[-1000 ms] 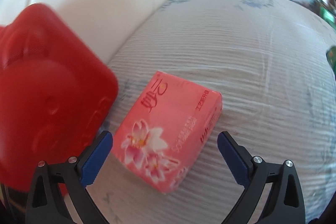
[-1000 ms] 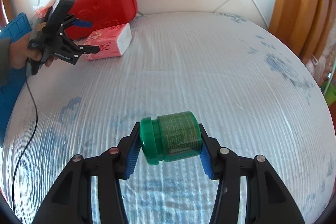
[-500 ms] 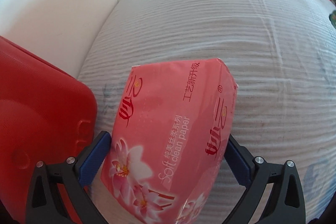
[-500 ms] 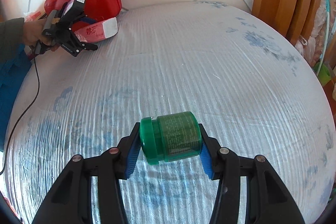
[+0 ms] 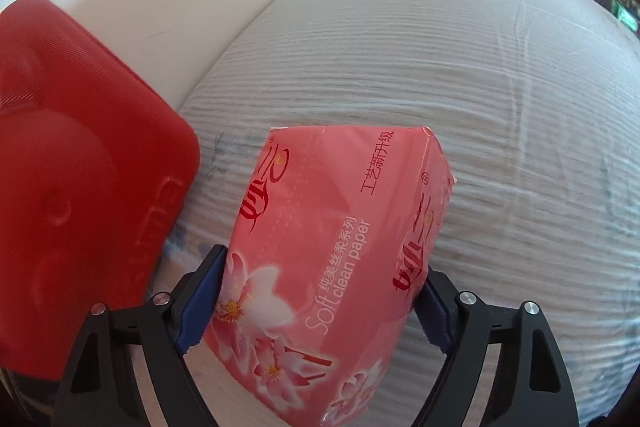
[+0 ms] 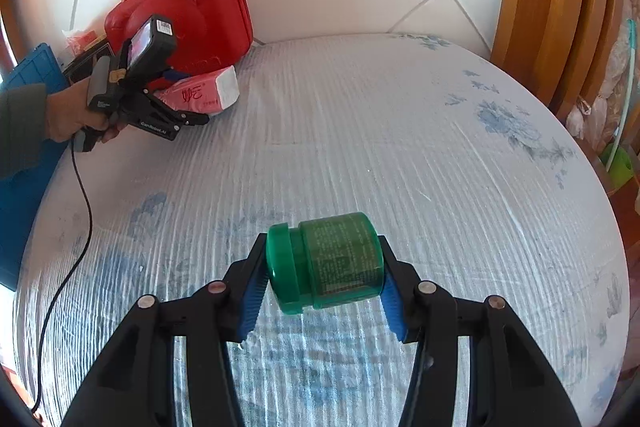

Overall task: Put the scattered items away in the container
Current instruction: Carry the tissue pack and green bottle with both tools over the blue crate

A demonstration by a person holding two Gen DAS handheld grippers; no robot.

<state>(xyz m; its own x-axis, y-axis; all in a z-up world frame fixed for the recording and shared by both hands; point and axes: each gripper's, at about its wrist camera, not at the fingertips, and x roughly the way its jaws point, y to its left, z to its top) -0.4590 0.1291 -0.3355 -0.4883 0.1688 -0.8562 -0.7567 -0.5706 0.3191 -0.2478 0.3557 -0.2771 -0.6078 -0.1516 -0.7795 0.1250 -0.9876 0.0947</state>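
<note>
Setting: white-tiled wall corner behind a round table under a ridged clear plastic cover with faded blue flowers, a wooden frame on its far right.
Tissue pack: pink soft plastic pack of tissues with a flower print sits clamped between the blue pads of the left gripper, just beside the case; whether it is off the table I cannot tell.
Jar: squat green plastic jar with a green screw lid lies sideways, pinched end to end by the right gripper and carried over the near part of the table.
Container: red moulded hard case with two loop handles leans against the wall, and it looks closed from both views.
Step in hand: both items are picked up, neither yet stowed.
Next move: my read is the case must be opened first, with both grippers full.
Edges: wall tight behind the case, blue slab at the left rim.
Open room: broad bare cover between jar and case, easy travel for the right gripper.
</note>
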